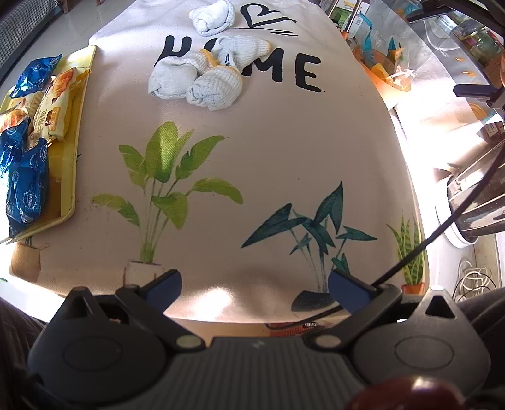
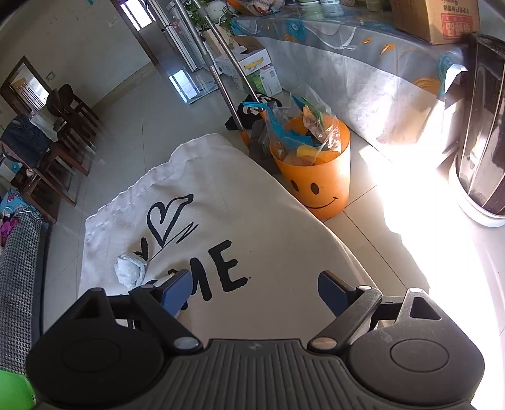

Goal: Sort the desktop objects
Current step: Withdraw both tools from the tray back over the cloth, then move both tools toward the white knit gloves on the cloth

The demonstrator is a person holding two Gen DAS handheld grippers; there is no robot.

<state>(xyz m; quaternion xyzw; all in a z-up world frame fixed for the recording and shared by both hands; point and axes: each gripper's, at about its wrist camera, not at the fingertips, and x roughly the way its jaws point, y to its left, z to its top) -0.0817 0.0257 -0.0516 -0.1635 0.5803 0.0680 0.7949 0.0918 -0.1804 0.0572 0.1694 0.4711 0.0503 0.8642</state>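
Both grippers hang with jaws apart and empty: the left gripper [image 1: 254,288] over the printed plants, the right gripper [image 2: 255,291] beside the "ME" lettering. The rolled socks [image 1: 202,71] lie bunched on the cloth-covered table [image 1: 284,151]; grabbing one could drag its touching neighbours or snag the cloth. The yellow tray [image 1: 68,176] holds snack packets [image 1: 26,186]; an orange bucket [image 2: 318,176] holds wrappers.

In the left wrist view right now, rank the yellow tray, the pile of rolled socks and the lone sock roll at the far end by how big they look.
1. Yellow tray, largest, though it sits nearer the camera.
2. Pile of rolled socks.
3. Lone sock roll, smallest, but also farthest away.
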